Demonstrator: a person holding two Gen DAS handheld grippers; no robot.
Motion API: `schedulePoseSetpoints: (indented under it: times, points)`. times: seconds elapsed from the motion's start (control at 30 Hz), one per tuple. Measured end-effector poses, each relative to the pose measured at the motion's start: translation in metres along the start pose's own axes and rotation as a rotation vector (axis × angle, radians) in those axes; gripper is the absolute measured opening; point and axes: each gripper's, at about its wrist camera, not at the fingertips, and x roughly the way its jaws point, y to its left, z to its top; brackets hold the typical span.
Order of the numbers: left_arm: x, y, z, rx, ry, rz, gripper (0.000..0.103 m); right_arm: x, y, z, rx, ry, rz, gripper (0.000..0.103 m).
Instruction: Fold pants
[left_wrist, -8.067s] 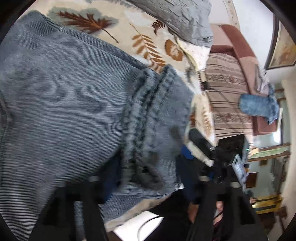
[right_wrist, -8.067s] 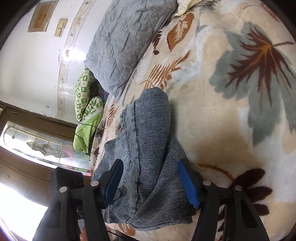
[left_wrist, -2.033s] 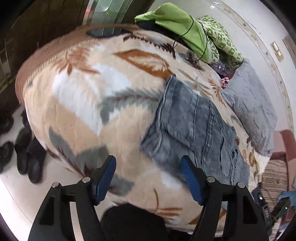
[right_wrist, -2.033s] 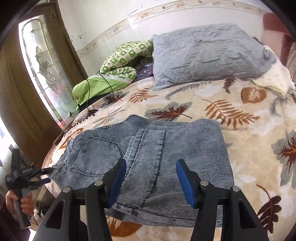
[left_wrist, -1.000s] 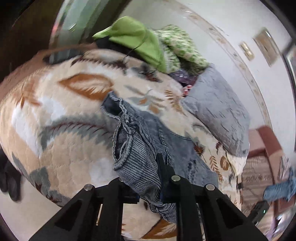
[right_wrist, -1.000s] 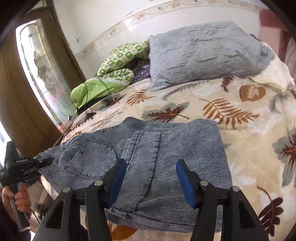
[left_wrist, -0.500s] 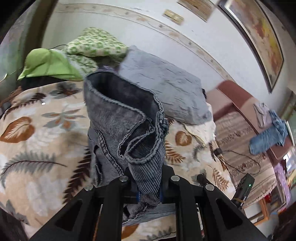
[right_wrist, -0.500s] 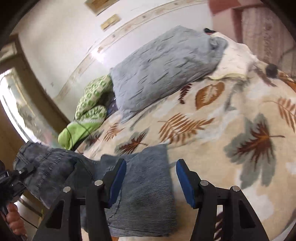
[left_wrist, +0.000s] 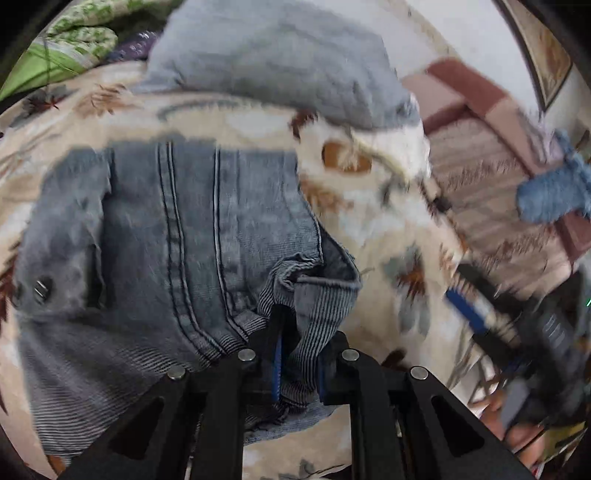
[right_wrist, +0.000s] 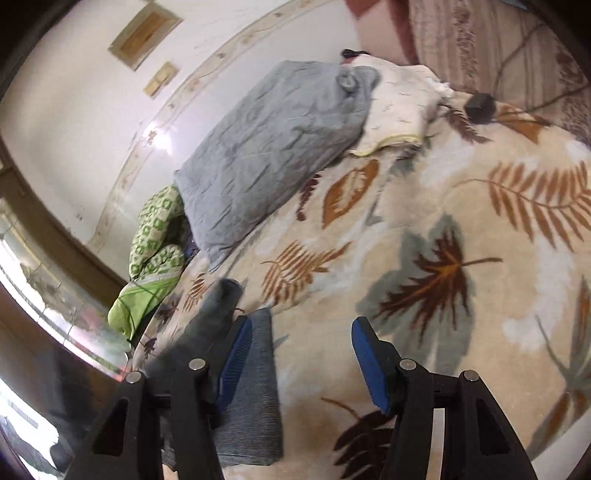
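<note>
Left hand-held gripper (left_wrist: 297, 354) clamps jeans (left_wrist: 177, 236), no legible writing

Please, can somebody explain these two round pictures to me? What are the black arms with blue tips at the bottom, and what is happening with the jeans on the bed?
No robot here: a person holds a two-finger tool in each hand, each with a wide-angle camera looking along its fingers. One picture is from the left tool, which is shut on a bunch of the jeans. The other is from the right tool, open and empty over the leaf-patterned blanket. A grey pillow lies further back. The jeans are being folded.
</note>
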Motion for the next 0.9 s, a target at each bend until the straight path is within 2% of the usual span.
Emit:
schedulePoseSetpoints:
  times: [0.07,0.17,0.23,0.27,0.33,0.37,0.43,0.5,0.57,0.63,0.7,0.83,0.9]
  points:
    - [-0.007,-0.005,-0.006,0.028,-0.006,-0.020,0.020,0.002,0.000,0.000,0.002,0.007,-0.006,0.060]
    - [-0.031,-0.007,-0.008,0.019,0.028,-0.119,0.033,0.008,0.013,-0.003,-0.028,0.023,0.001,0.060]
    - [-0.065,-0.008,-0.009,0.058,-0.030,-0.123,0.042,0.014,0.028,-0.007,-0.068,0.033,0.008,0.060]
    - [-0.084,-0.008,-0.011,0.083,-0.083,-0.095,0.049,0.017,0.038,-0.009,-0.096,0.034,0.019,0.060]
    - [-0.112,-0.002,-0.013,0.120,-0.187,-0.019,0.053,0.023,0.057,-0.011,-0.145,0.036,0.052,0.060]
    - [-0.115,0.001,-0.011,0.130,-0.214,0.020,0.054,0.027,0.067,-0.012,-0.168,0.046,0.070,0.060]
    - [-0.125,0.018,-0.004,0.132,-0.253,0.145,0.054,0.040,0.093,-0.015,-0.250,0.082,0.090,0.060]
    - [-0.125,0.038,0.004,0.127,-0.268,0.259,0.054,0.055,0.117,-0.020,-0.344,0.106,0.072,0.058]
    - [-0.115,0.056,0.010,0.110,-0.253,0.348,0.054,0.075,0.132,-0.021,-0.387,0.149,0.062,0.050]
    - [-0.100,0.072,0.020,0.097,-0.221,0.379,0.053,0.097,0.144,-0.020,-0.401,0.186,0.054,0.046]
    - [-0.085,0.084,0.038,0.099,-0.211,0.420,0.054,0.118,0.154,-0.015,-0.428,0.204,0.028,0.046]
    - [-0.048,0.104,0.073,0.050,-0.136,0.417,0.054,0.167,0.161,0.001,-0.404,0.307,-0.012,0.046]
    - [-0.019,0.112,0.083,0.037,-0.036,0.410,0.054,0.193,0.157,0.001,-0.388,0.390,-0.052,0.045]
